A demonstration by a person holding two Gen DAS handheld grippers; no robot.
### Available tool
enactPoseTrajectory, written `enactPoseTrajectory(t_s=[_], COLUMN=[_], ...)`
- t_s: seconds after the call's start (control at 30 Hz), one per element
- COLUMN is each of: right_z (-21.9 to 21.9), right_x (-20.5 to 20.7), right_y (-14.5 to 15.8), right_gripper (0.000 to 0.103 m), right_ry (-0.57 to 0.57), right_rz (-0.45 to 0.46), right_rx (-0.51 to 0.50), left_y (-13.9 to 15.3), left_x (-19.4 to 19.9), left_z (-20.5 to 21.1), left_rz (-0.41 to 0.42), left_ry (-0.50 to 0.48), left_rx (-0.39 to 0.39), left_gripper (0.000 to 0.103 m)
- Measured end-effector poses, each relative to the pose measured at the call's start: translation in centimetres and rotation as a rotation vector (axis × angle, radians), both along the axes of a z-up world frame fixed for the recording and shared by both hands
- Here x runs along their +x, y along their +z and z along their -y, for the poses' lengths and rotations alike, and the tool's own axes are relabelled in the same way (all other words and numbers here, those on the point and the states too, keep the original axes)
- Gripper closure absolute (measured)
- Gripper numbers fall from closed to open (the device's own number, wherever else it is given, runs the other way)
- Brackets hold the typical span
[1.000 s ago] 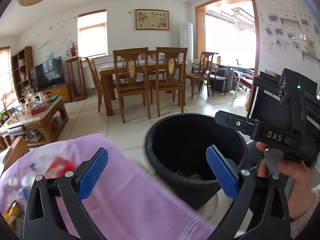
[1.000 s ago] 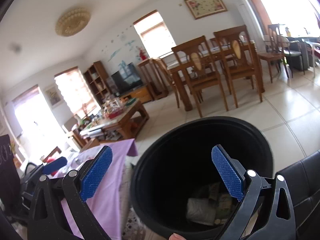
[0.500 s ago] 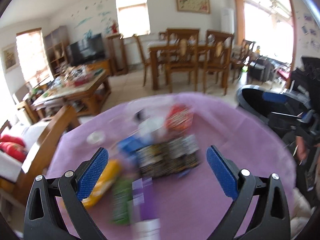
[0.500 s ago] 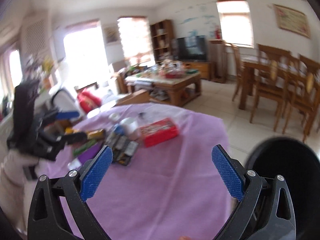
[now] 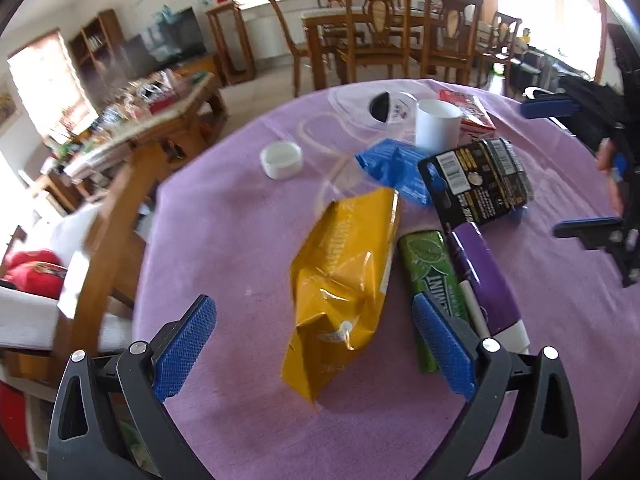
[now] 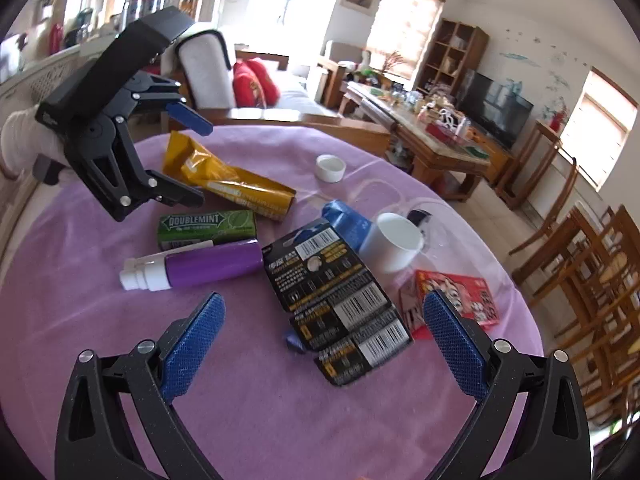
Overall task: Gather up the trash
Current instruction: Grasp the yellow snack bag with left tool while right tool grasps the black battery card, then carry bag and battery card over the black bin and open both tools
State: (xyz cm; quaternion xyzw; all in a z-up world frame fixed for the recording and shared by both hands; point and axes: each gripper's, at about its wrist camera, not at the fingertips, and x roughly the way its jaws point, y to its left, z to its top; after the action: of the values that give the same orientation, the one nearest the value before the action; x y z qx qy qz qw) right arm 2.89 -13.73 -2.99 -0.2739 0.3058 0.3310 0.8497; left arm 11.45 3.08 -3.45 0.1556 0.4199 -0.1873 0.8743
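Observation:
Trash lies on a round table under a purple cloth (image 5: 240, 220). My left gripper (image 5: 316, 344) is open just above a yellow foil bag (image 5: 344, 280), one finger on each side. Right of the bag lie a green Doublemint pack (image 5: 432, 276) and a purple tube (image 5: 484, 276). My right gripper (image 6: 324, 340) is open over a black battery pack (image 6: 340, 300). Behind it are a blue packet (image 6: 348, 220), a white cup (image 6: 394, 246), a red box (image 6: 456, 300) and a white cap (image 6: 330, 168). The left gripper (image 6: 188, 156) shows above the yellow bag (image 6: 236, 184).
A wooden chair (image 5: 108, 220) stands against the table's left side. Beyond are a cluttered coffee table (image 5: 160, 120) and a dining table with chairs (image 5: 380, 40). A sofa with red cushions (image 6: 256, 80) is behind the left gripper. The black bin is out of view.
Both grippers have swung away from the black bin and down over the purple table. The left now straddles the yellow bag, the right hangs over the black pack. Both stay open.

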Motion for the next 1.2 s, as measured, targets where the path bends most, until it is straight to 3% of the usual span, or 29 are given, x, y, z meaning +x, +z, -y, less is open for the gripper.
enactPoseTrajectory(t_s=[0.23,0.4,0.47,0.57,0.67,0.87,1.2], right_z=[-1.3,-1.2,-0.8,-0.5,-0.2,0.8,6.2], right_x=[2.5,3.1,3.2,3.3,2.4,0.9,-2.7], right_y=[-1.9,-2.4,-2.3,-1.8,-1.3,0.3,3.9], right_gripper=[0.013,0.03,0.038,0.039,0.039,0.039,0.039], right_ry=[0.015,-0.002,-0.015,-0.017,-0.01,-0.012,-0.115], right_rz=[-0.069,-0.089,-0.093,-0.11,-0.094,-0.104,-0.118], right_rx=[-0.042,-0.046,-0.028,0.003,0.01,0.101,0.352], left_y=[-1.5,-1.5,-1.4,-1.2,-1.1,0.4,3.8], left_x=[1.9,2.2,2.0,1.9,1.6,-0.3,-3.4], left_z=[-1.7,-2.2,-2.1,-2.7,-2.8,-2.5,0.0], left_rz=[-0.099,-0.115,-0.101,-0.105,-0.105,-0.04,0.043], left_ry=[0.017,0.047,0.06,0.08,0.09,0.086,0.034], left_rx=[-0.135,-0.179,-0.158,-0.201,-0.223,-0.265,-0.383], left_gripper=[0.007,0.025,0.04,0.061,0.075,0.076,0.076])
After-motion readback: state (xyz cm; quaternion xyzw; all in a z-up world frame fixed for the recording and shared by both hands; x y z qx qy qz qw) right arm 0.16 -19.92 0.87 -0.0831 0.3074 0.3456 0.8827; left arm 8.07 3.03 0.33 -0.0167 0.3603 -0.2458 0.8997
